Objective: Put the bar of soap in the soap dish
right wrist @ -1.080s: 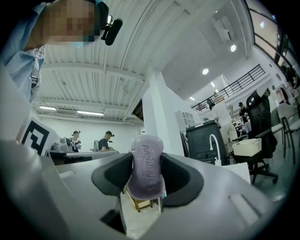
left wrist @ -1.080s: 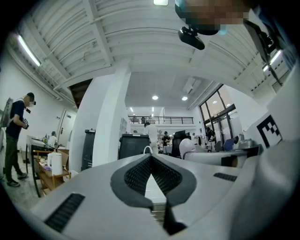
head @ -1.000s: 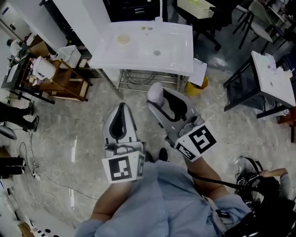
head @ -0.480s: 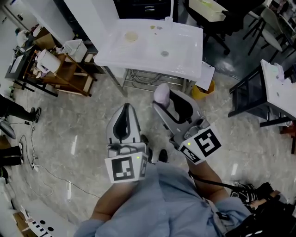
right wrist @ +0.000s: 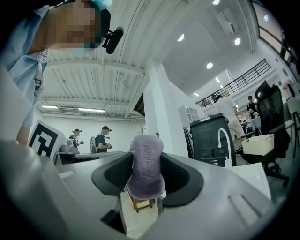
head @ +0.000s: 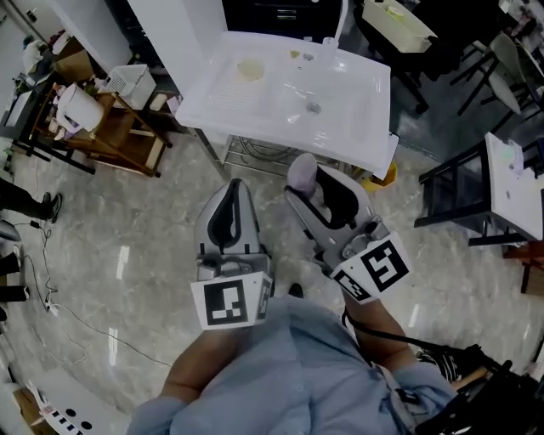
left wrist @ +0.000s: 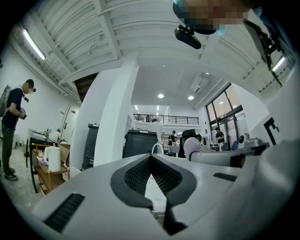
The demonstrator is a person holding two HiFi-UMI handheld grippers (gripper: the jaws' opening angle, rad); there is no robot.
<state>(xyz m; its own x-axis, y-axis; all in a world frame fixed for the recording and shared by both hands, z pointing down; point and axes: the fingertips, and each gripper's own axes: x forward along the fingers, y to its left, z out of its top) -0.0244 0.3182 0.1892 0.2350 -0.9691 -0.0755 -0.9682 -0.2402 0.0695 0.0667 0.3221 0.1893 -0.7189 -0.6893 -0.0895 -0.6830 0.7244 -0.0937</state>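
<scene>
A purple bar of soap is being pinched upright in the right hand-held gripper; the left hand-held gripper is being pressed together, empty. The pale round soap dish is seemingly lying ahead, leftward.

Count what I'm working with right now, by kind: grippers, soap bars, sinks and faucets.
Grippers: 2, the left gripper with jaws shut on nothing, the right gripper with jaws shut on the soap bar
Soap bars: 1, purple
Sinks: 1, the white sink ahead
Faucets: 1, the faucet at the sink's far edge
Total: 5
</scene>
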